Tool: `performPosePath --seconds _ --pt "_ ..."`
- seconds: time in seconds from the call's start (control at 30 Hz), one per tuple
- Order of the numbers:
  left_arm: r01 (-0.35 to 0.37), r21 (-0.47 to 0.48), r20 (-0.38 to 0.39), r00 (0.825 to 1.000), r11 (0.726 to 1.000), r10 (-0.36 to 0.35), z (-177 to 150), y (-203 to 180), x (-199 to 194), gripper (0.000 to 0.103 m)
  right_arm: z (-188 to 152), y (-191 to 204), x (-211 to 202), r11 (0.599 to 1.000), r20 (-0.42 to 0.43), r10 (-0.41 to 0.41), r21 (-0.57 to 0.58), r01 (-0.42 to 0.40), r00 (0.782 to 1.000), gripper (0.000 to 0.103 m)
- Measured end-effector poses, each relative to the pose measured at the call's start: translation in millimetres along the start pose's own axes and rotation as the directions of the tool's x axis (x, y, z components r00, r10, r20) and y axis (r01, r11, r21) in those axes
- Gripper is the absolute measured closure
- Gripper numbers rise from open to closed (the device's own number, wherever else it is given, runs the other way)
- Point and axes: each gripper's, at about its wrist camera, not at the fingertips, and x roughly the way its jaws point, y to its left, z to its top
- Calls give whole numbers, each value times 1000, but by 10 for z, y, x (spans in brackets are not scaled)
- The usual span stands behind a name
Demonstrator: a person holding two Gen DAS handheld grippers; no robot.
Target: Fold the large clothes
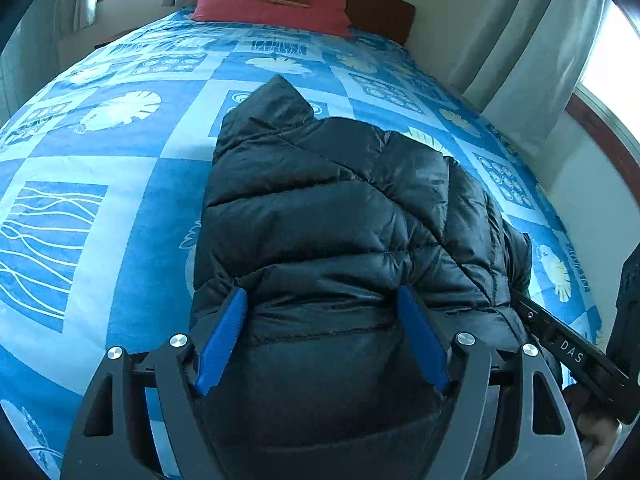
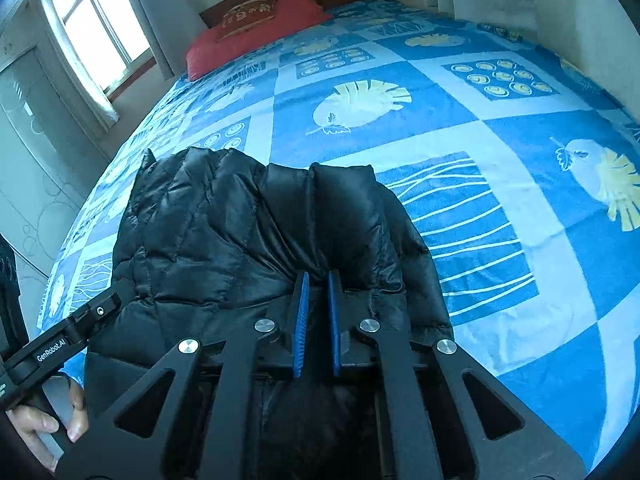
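Observation:
A black quilted puffer jacket [image 1: 340, 216] lies partly folded on the blue patterned bed; it also shows in the right wrist view [image 2: 248, 232]. My left gripper [image 1: 322, 296] is open, its blue pads spread wide over the jacket's near hem. My right gripper [image 2: 318, 280] is shut on the jacket's near edge, with a fold of black fabric pinched between the blue pads. The right gripper's body shows at the right edge of the left wrist view [image 1: 572, 352]. The left gripper's body shows at the left of the right wrist view [image 2: 60, 344].
The bed sheet [image 1: 100, 200] is blue with white leaf and line prints and spreads wide on both sides [image 2: 500, 200]. A red pillow [image 1: 272, 8] lies at the wooden headboard. Curtains and windows flank the bed.

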Motion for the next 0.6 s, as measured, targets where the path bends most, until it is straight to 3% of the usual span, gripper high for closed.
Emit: performPosePath --seconds 0.6 --pt "-48 22 3 999 999 48 -30 -44 65 26 -57 18 17 1000 26 -25 -10 25 999 97"
